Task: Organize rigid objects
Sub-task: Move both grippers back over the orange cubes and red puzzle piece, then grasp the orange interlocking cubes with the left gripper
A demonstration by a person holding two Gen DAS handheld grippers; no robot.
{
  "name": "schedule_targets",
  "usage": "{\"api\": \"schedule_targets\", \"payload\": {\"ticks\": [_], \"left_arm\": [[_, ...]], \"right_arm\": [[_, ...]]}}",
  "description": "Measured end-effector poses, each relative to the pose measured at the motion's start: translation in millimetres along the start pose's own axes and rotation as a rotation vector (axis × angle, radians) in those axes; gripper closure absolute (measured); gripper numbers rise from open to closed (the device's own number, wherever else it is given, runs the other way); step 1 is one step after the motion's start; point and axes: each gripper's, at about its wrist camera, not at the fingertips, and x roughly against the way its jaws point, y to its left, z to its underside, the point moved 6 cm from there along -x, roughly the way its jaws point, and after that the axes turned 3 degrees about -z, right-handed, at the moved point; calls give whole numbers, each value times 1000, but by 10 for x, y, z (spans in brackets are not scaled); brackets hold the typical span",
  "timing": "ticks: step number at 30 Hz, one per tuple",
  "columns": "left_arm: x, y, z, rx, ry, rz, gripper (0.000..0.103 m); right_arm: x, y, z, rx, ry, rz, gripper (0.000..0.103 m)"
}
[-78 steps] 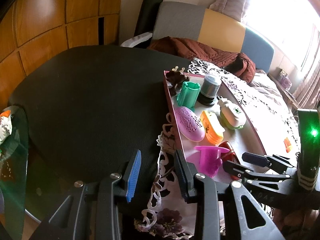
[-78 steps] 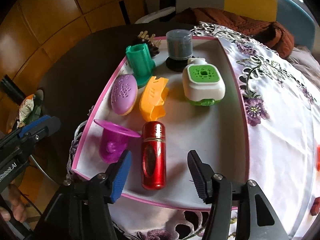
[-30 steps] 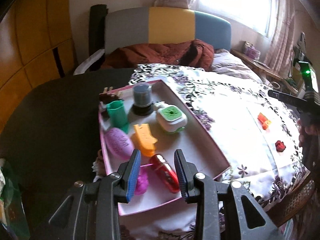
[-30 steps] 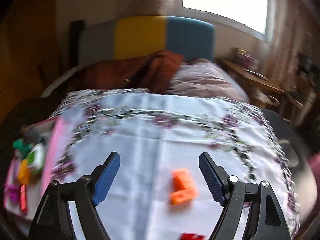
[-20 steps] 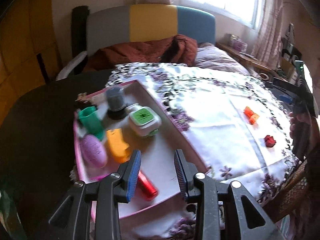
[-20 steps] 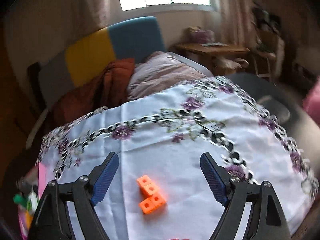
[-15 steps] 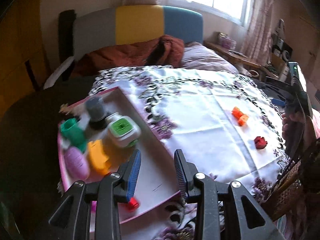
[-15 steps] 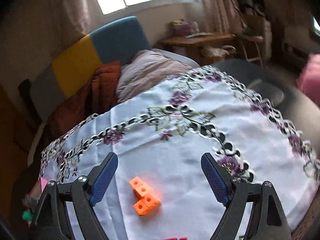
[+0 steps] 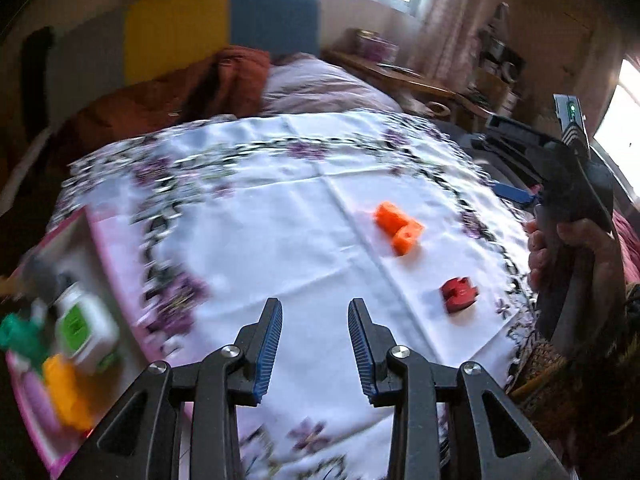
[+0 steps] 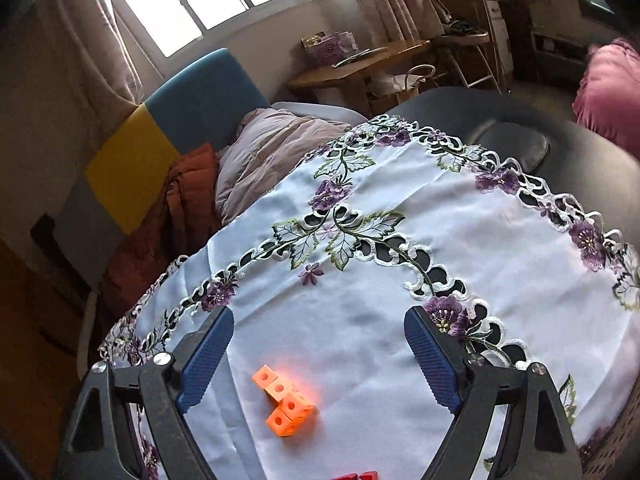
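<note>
Orange block piece [image 10: 286,402], long axis diagonal between parted right gripper [image 10: 316,356] fingers

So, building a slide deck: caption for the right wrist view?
Open right claw hovers over an orange block cluster on the floral tablecloth.

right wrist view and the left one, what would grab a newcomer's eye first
The bright orange block cluster on the white embroidered tablecloth, below the wide-open right gripper. In the left wrist view, a red block lies near it, with a blurred pink tray of toys far left.
</note>
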Motion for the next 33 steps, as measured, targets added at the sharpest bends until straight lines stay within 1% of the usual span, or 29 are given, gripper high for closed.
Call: {"api": "schedule_targets", "payload": {"ticks": [4,7,13,17,20,23,24,26,27,28,33], "left_arm": [[-310,-258,-161,-26,50,93,70],[-522,-444,-258,-57,79,135,70],[-930,-730,-524,-28,150,215,70],[-1190,-868,-668,-5,195,211,69],[-1359,-952,-679,-15,227,166,66],[-1478,-1019,-609,-30,265,135,63],[-1520,-1035,-576,-41,272,114,63],[-1533,-1051,-563,-59,253,103,65],[-1523,-1059,-560,-75,241,100,69],[-1511,-1053,-548,-89,237,97,76],[-1289,-904,-527,-83,175,94,77]], "right_arm": [[19,-10,-17,-15,-6,-18,15],[18,-15,-24,-25,-3,-34,15],[35,-25,-39,-49,-5,-62,14],[25,-47,-42,-74,5,-80,13],[7,-61,-34,-94,18,-98,13],[-8,-71,-25,-112,30,-114,12],[-10,-72,-23,-117,32,-117,12],[-8,-72,-23,-118,33,-123,12],[-6,-74,-24,-119,31,-123,12],[-2,-80,-28,-120,28,-120,12],[-24,-104,-27,-128,35,-111,12]]}}
